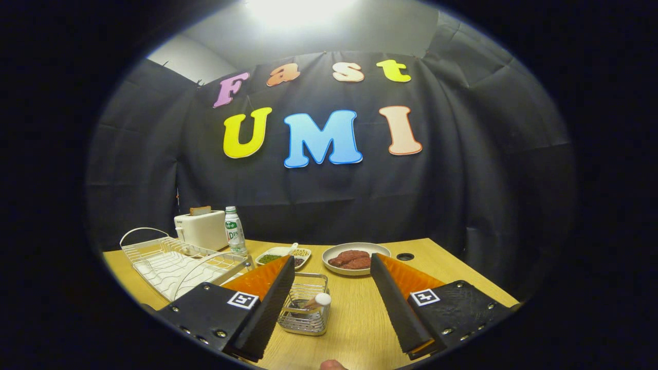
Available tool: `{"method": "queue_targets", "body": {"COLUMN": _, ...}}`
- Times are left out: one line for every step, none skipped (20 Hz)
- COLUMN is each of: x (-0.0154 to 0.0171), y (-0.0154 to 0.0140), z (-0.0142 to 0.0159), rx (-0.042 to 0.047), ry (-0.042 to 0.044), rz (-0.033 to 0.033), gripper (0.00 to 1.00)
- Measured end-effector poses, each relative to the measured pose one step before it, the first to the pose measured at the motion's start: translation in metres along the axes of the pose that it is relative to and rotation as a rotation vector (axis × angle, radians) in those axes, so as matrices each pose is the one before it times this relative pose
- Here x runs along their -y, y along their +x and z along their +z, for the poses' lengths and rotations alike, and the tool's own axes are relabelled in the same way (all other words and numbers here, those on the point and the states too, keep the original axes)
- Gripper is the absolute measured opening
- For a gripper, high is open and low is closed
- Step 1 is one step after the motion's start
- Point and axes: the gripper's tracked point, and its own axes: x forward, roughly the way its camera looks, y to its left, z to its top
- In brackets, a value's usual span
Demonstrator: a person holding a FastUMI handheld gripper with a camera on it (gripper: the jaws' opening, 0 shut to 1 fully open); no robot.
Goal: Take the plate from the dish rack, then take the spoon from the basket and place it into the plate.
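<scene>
- We see the gripper (pixel 332 303) held above the near part of a wooden table (pixel 354 329), its two fingers spread wide apart with nothing between them but bare tabletop and part of a basket.
- The small wire basket (pixel 304 313) stands on the table just inside the left finger, which hides its left side.
- In the basket lies the spoon (pixel 314 302), its pale rounded end sticking up toward the right; we cannot make out the rest of it clearly.
- The white wire dish rack (pixel 169 259) sits at the left of the table, beyond the left finger, and we can see no dish standing in it.
- A pale plate (pixel 356 250) rests farther off, beyond the gap between the fingers and slightly right, and it bears reddish-brown pieces of meat (pixel 351 259).
- Left of that plate, a small white tray (pixel 284 255) holds green and dark bits, with a white utensil resting in it.
- At the far left stand a white toaster (pixel 201 229) with a slice of bread (pixel 200 210) in its slot and, just to its right, a plastic bottle (pixel 234 231) with a green label.
- A dark round hole (pixel 405 256) shows in the tabletop right of the meat plate.
- A fingertip (pixel 333 365) of a person shows at the near edge of the table.
</scene>
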Motion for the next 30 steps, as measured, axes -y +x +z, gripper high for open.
{"method": "queue_targets", "body": {"x": -0.00163, "y": 0.00555, "z": -0.00624, "rx": -0.00149, "ry": 0.00987, "rz": -0.00282, "gripper": 0.92}}
{"method": "queue_targets", "body": {"x": -0.00128, "y": 0.00483, "z": -0.00807, "rx": -0.01494, "ry": 0.00853, "rz": 0.00312, "gripper": 0.92}}
{"method": "queue_targets", "body": {"x": -0.00014, "y": 0.00571, "z": -0.01154, "rx": -0.02464, "ry": 0.00621, "rz": 0.00137, "gripper": 0.88}}
{"method": "queue_targets", "body": {"x": -0.00035, "y": 0.00267, "z": -0.00878, "rx": -0.02660, "ry": -0.00137, "rz": 0.00845, "gripper": 0.85}}
{"method": "queue_targets", "body": {"x": -0.00300, "y": -0.00248, "z": 0.00001, "rx": -0.00731, "ry": -0.00432, "rz": 0.01953, "gripper": 0.67}}
{"method": "queue_targets", "body": {"x": -0.00137, "y": 0.00212, "z": 0.00187, "rx": 0.00789, "ry": 0.00640, "rz": 0.00375, "gripper": 0.57}}
{"method": "queue_targets", "body": {"x": -0.00481, "y": -0.00364, "z": 0.00133, "rx": -0.00873, "ry": 0.01576, "rz": 0.01239, "gripper": 0.25}}
{"method": "queue_targets", "body": {"x": -0.00235, "y": -0.00017, "z": 0.00000, "rx": -0.01132, "ry": -0.01320, "rz": -0.00131, "gripper": 0.24}}
{"method": "queue_targets", "body": {"x": 0.00347, "y": -0.00122, "z": 0.00417, "rx": 0.00313, "ry": -0.01046, "rz": -0.02101, "gripper": 0.23}}
{"method": "queue_targets", "body": {"x": -0.00452, "y": -0.00322, "z": 0.00521, "rx": -0.00254, "ry": -0.01338, "rz": 0.00513, "gripper": 0.12}}
{"method": "queue_targets", "body": {"x": -0.00739, "y": -0.00204, "z": 0.00488, "rx": -0.00647, "ry": -0.01236, "rz": 0.00811, "gripper": 0.12}}
{"method": "queue_targets", "body": {"x": -0.00400, "y": -0.00269, "z": 0.00460, "rx": -0.00079, "ry": -0.00622, "rz": 0.00457, "gripper": 0.12}}
{"method": "queue_targets", "body": {"x": -0.00101, "y": -0.00244, "z": 0.00547, "rx": -0.00742, "ry": -0.00816, "rz": 0.00270, "gripper": 0.12}}
{"method": "queue_targets", "body": {"x": 0.00023, "y": -0.00244, "z": 0.00430, "rx": -0.00068, "ry": -0.00228, "rz": -0.00398, "gripper": 0.12}}
{"method": "queue_targets", "body": {"x": -0.00089, "y": -0.00372, "z": 0.00654, "rx": -0.00082, "ry": 0.00116, "rz": -0.00215, "gripper": 0.12}}
{"method": "queue_targets", "body": {"x": -0.00057, "y": -0.00388, "z": 0.01024, "rx": 0.00588, "ry": 0.00336, "rz": -0.00452, "gripper": 0.12}}
{"method": "queue_targets", "body": {"x": -0.00130, "y": -0.00293, "z": 0.00892, "rx": 0.00438, "ry": 0.00293, "rz": 0.00117, "gripper": 0.12}}
{"method": "queue_targets", "body": {"x": -0.00079, "y": -0.00377, "z": 0.00838, "rx": -0.00402, "ry": -0.00004, "rz": -0.00032, "gripper": 0.12}}
{"method": "queue_targets", "body": {"x": -0.00069, "y": -0.00279, "z": 0.00579, "rx": -0.01089, "ry": -0.00235, "rz": -0.00177, "gripper": 0.12}}
{"method": "queue_targets", "body": {"x": -0.00176, "y": -0.00302, "z": 0.00812, "rx": -0.00728, "ry": -0.00338, "rz": 0.00395, "gripper": 0.12}}
{"method": "queue_targets", "body": {"x": -0.00115, "y": -0.00365, "z": 0.00827, "rx": -0.01067, "ry": -0.00077, "rz": -0.00171, "gripper": 0.12}}
{"method": "queue_targets", "body": {"x": -0.00223, "y": -0.00484, "z": 0.00942, "rx": -0.00706, "ry": 0.00218, "rz": 0.00322, "gripper": 0.12}}
{"method": "queue_targets", "body": {"x": -0.00182, "y": -0.00450, "z": 0.00841, "rx": -0.00840, "ry": -0.00313, "rz": -0.00444, "gripper": 0.12}}
{"method": "queue_targets", "body": {"x": -0.00173, "y": -0.00550, "z": 0.00781, "rx": -0.00932, "ry": -0.01106, "rz": -0.00124, "gripper": 0.12}}
{"method": "queue_targets", "body": {"x": -0.00253, "y": -0.00641, "z": 0.00740, "rx": -0.00603, "ry": -0.01009, "rz": -0.00270, "gripper": 0.12}}
{"method": "queue_targets", "body": {"x": -0.00479, "y": -0.00813, "z": 0.00776, "rx": -0.00516, "ry": -0.00818, "rz": 0.00456, "gripper": 0.12}}
{"method": "queue_targets", "body": {"x": -0.00386, "y": -0.00672, "z": 0.00414, "rx": -0.00902, "ry": -0.00663, "rz": 0.00366, "gripper": 0.12}}
{"method": "queue_targets", "body": {"x": -0.00195, "y": -0.00824, "z": 0.00355, "rx": -0.01304, "ry": -0.00731, "rz": -0.00166, "gripper": 0.12}}
{"method": "queue_targets", "body": {"x": -0.00267, "y": -0.00822, "z": 0.00486, "rx": -0.00639, "ry": 0.00165, "rz": 0.00080, "gripper": 0.12}}
{"method": "queue_targets", "body": {"x": -0.00337, "y": -0.00747, "z": 0.00514, "rx": 0.00049, "ry": 0.00481, "rz": 0.00206, "gripper": 0.12}}
